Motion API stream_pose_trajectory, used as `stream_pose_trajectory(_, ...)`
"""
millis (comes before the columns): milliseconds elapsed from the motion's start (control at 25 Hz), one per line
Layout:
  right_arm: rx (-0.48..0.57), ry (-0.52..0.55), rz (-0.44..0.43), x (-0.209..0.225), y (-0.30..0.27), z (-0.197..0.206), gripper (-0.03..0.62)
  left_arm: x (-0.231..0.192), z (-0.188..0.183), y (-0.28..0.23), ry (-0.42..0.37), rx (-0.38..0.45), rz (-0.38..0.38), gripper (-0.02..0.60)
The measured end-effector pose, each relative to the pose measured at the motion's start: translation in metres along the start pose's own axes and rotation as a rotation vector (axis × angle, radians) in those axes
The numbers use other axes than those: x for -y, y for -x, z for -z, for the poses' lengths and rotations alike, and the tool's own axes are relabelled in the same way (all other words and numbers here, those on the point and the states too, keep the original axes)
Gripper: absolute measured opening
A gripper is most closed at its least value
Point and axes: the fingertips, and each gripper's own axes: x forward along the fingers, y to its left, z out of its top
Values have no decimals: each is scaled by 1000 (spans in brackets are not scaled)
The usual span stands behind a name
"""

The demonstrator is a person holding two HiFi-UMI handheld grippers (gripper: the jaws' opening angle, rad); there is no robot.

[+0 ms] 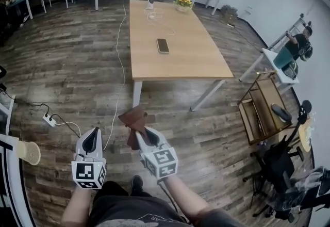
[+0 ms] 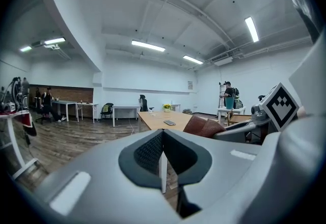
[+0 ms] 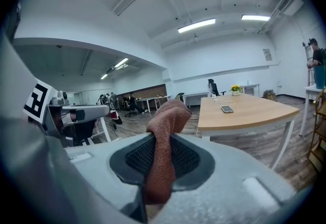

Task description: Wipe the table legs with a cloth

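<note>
A long wooden table (image 1: 175, 40) on white legs stands ahead of me on the plank floor. Its near left leg (image 1: 136, 94) is straight and its near right leg (image 1: 208, 95) slants. A brown cloth (image 1: 134, 120) sticks out of my right gripper (image 1: 144, 133), which is shut on it a short way in front of the near left leg. In the right gripper view the cloth (image 3: 164, 151) hangs between the jaws, with the table (image 3: 244, 111) beyond. My left gripper (image 1: 93, 137) hangs beside it, shut and holding nothing (image 2: 162, 141).
A phone (image 1: 162, 45) and a flower pot (image 1: 183, 3) sit on the table. A white cable and power strip (image 1: 50, 119) lie on the floor at left. A wooden shelf cart (image 1: 260, 110) and office chair (image 1: 281, 169) stand at right, where a person (image 1: 300, 43) also stands.
</note>
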Motion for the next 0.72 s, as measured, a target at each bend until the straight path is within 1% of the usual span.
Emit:
stream_pose_trajectory(80,-2,-5,-12,0,-7,0,67,-1,1,-6,-6,-5,6,18)
stream_pose_trajectory(200,-16,-12,-22,-2,-19,3,67,-7,6,-15,6,-19,6,18)
stream_pose_trajectory(400,-58,-20,-3,1,-44,11,66,-25,16,-38,41,-37,25,18)
stream_pose_trajectory(560,-74,-18,25,4,-74,6,67,-41,21,-65,55,-61,74,18)
stream_pose_trajectory(720,-88,-15,40,6,-110,-2,66,-52,22,-96,61,-58,139,18)
